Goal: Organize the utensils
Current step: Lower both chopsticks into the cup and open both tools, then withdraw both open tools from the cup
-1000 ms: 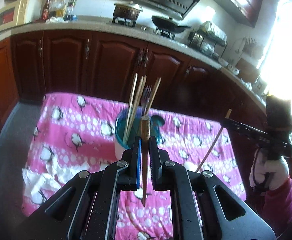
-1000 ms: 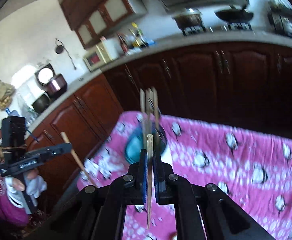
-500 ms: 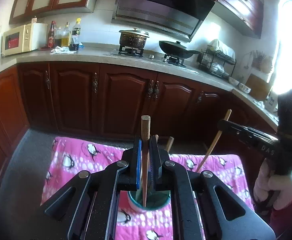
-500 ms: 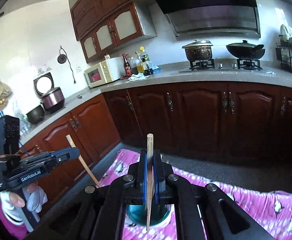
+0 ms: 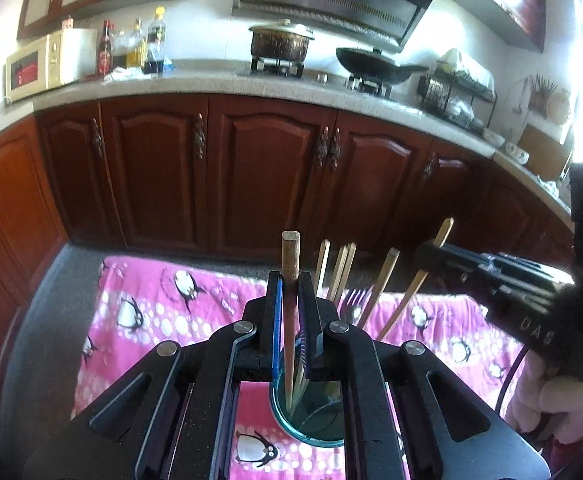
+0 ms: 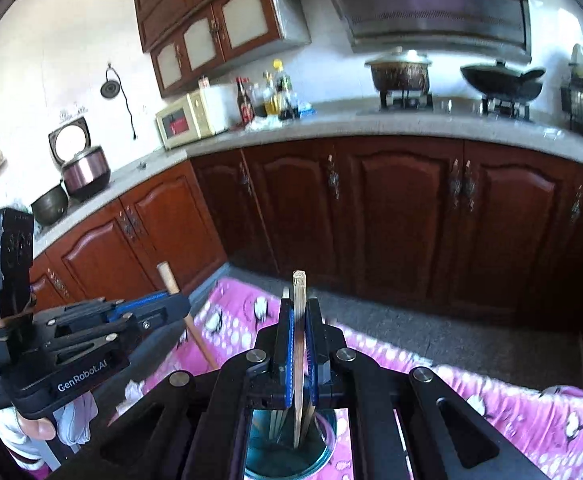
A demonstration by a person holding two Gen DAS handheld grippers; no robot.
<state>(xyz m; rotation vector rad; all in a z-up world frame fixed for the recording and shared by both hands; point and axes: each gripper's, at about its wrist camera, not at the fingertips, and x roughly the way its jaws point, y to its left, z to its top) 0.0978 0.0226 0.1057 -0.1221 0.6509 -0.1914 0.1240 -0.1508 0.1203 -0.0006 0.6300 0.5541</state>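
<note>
The left gripper's point(image 5: 289, 320) black frame hides most of the teal cup point(image 5: 311, 420), whose base cannot be seen in either wrist view. The lower ends of the chopsticks point(image 5: 341, 270) and a fork point(image 5: 353, 304) vanish behind that frame, while the pink penguin cloth point(image 5: 163, 308) is cut off at the bottom edge. Bottle labels point(image 6: 269, 100) on the counter are too small to read.

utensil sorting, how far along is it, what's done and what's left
Done: several chopsticks and a fork already stand in the teal cup. In hand: the left gripper clamps a round wooden stick, the right gripper a pale chopstick, both tips over the cup. Left: release both.
</note>
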